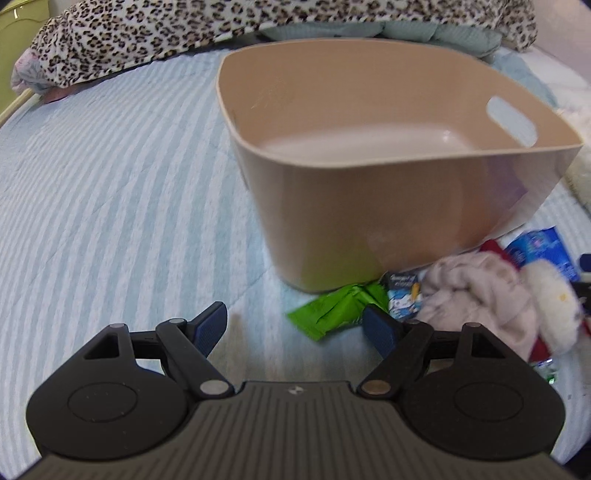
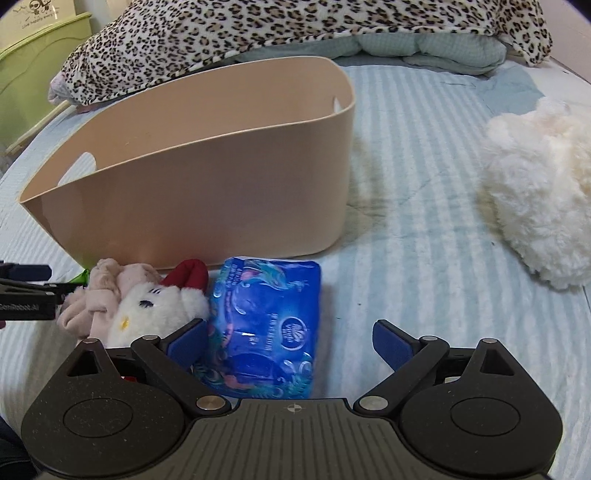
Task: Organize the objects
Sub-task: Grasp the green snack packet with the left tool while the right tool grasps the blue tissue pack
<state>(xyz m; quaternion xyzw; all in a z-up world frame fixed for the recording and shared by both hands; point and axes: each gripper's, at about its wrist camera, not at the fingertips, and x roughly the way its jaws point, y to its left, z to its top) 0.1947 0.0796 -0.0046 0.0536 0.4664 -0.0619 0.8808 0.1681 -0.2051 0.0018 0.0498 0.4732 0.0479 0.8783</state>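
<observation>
A beige plastic bin (image 1: 388,206) with handle cut-outs stands on the striped bed; its inside looks empty. It also shows in the right wrist view (image 2: 207,199). Before it lie a green wrapper (image 1: 332,310), a pink cloth (image 1: 476,291), a white plush cat with a red bow (image 2: 155,310) and a blue tissue pack (image 2: 266,325). My left gripper (image 1: 295,326) is open and empty, just left of the green wrapper. My right gripper (image 2: 290,341) is open, its jaws either side of the blue pack's near end, not closed on it.
A fluffy white plush (image 2: 539,192) lies on the bed to the right. A leopard-print blanket (image 2: 295,29) and a pale green pillow (image 2: 424,46) are heaped behind the bin. A green box (image 2: 33,74) stands beyond the bed's left edge.
</observation>
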